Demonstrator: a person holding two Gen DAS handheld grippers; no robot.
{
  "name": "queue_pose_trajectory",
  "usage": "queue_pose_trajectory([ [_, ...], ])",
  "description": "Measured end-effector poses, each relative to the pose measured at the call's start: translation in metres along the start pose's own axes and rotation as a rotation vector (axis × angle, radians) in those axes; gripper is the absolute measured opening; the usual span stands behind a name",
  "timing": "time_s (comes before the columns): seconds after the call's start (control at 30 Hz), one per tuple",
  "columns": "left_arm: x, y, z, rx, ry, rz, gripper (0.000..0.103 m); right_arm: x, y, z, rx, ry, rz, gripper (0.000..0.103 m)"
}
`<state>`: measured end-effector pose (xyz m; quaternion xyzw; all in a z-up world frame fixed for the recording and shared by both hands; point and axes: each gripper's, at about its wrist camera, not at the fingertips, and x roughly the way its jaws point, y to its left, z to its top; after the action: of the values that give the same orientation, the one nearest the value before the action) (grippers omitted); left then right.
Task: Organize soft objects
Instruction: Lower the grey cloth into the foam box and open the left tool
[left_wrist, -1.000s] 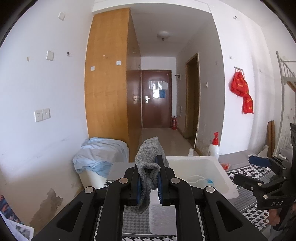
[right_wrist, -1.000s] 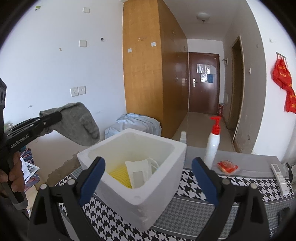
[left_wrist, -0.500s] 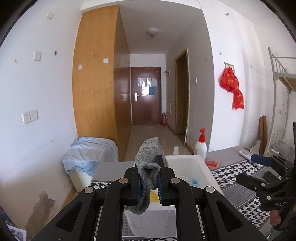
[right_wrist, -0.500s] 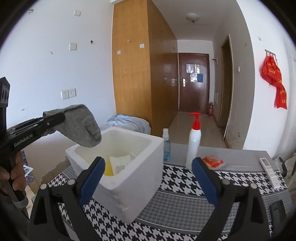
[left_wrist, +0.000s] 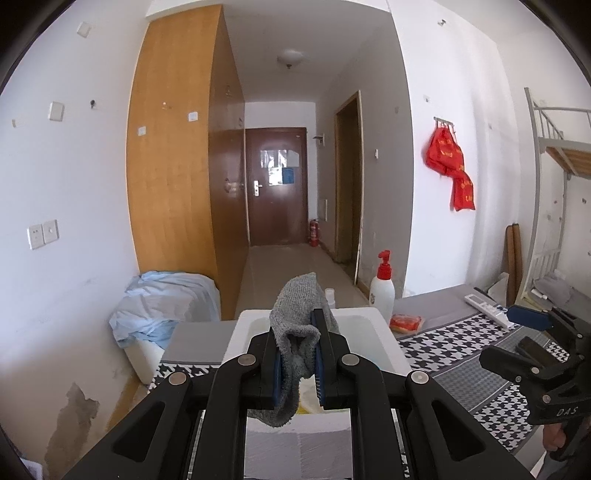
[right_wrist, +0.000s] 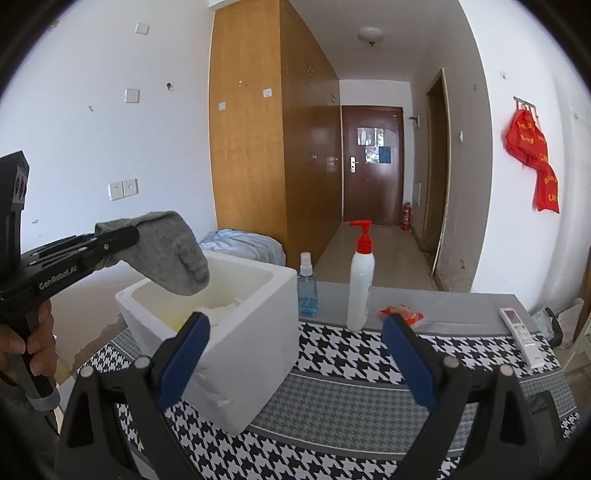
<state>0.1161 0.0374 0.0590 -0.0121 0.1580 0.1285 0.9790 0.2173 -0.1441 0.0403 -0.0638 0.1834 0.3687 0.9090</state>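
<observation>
My left gripper (left_wrist: 298, 354) pinched the grey sock (left_wrist: 295, 332) between its pads, toe drooping above the foam box (right_wrist: 236, 332). My right gripper (right_wrist: 295, 354) stood spread, empty.

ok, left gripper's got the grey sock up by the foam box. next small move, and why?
Probably ease the left gripper forward and down over the foam box opening, then release. It is shut on the grey sock, whose toe hangs above the box's near rim, not yet inside. The right gripper is open and empty, so it need not help.
</observation>
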Motion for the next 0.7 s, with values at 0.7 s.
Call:
queue_pose_trajectory([
  [0.7, 0.036, -0.006, -0.008, 0.003, 0.084, 0.013, 0.046, -0.003, -0.013, -0.01, 0.019, 0.015, -0.032, 0.097],
])
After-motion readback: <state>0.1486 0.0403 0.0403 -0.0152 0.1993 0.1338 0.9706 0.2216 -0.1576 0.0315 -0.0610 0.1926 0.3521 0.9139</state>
